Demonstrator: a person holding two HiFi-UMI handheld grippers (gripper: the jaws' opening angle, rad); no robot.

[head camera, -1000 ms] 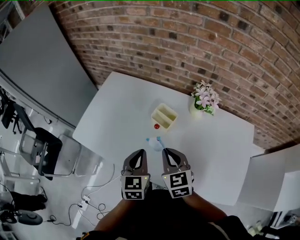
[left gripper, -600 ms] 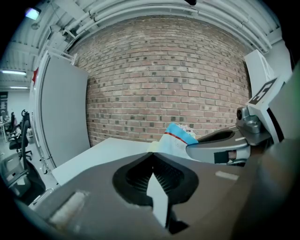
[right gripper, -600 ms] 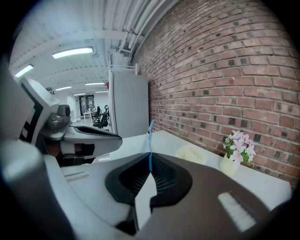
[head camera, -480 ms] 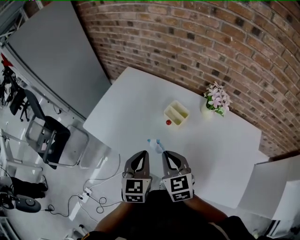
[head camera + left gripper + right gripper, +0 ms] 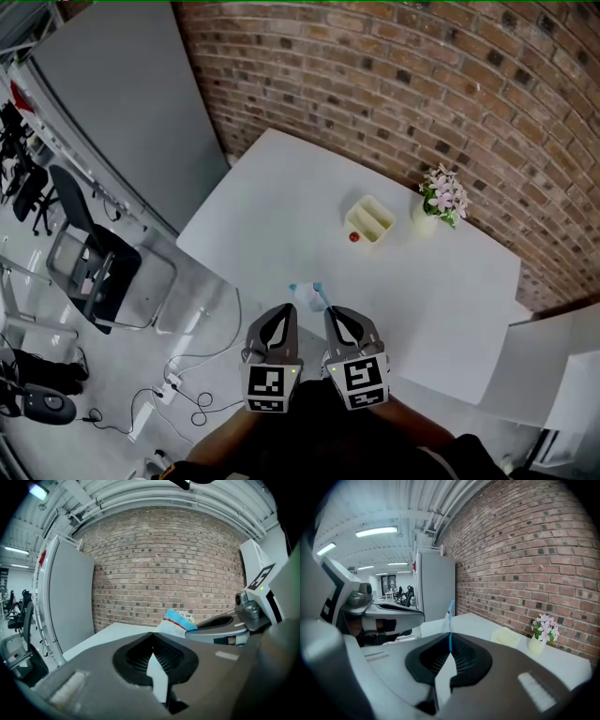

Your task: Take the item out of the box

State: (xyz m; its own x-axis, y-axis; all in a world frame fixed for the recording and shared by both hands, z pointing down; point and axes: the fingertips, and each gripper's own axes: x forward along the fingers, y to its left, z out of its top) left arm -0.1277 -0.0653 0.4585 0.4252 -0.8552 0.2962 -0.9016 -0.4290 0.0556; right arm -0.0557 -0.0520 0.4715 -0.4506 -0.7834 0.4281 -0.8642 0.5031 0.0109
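Note:
My right gripper (image 5: 333, 313) is shut on a thin white packet with a blue top (image 5: 307, 295), held above the near edge of the white table (image 5: 281, 206). The right gripper view shows that packet (image 5: 449, 618) edge-on, pinched at the tips of the right gripper (image 5: 450, 641). Close beside it on the left, my left gripper (image 5: 281, 315) is shut with nothing in it. In the left gripper view the packet (image 5: 177, 621) sticks up to the right of the left gripper (image 5: 151, 641). A pale yellow box (image 5: 369, 220) stands far across the table, a small red item (image 5: 353, 237) just in front of it.
A vase of pink flowers (image 5: 439, 199) stands by the brick wall behind the box. Left of the table are a grey partition (image 5: 122, 103), a chair (image 5: 94, 272) and cables (image 5: 187, 394) on the floor. White furniture (image 5: 553, 366) stands at the right.
The table, box and vase have slid away toward the upper right and look smaller. Both grippers stay side by side at the bottom, the packet still in the right one.

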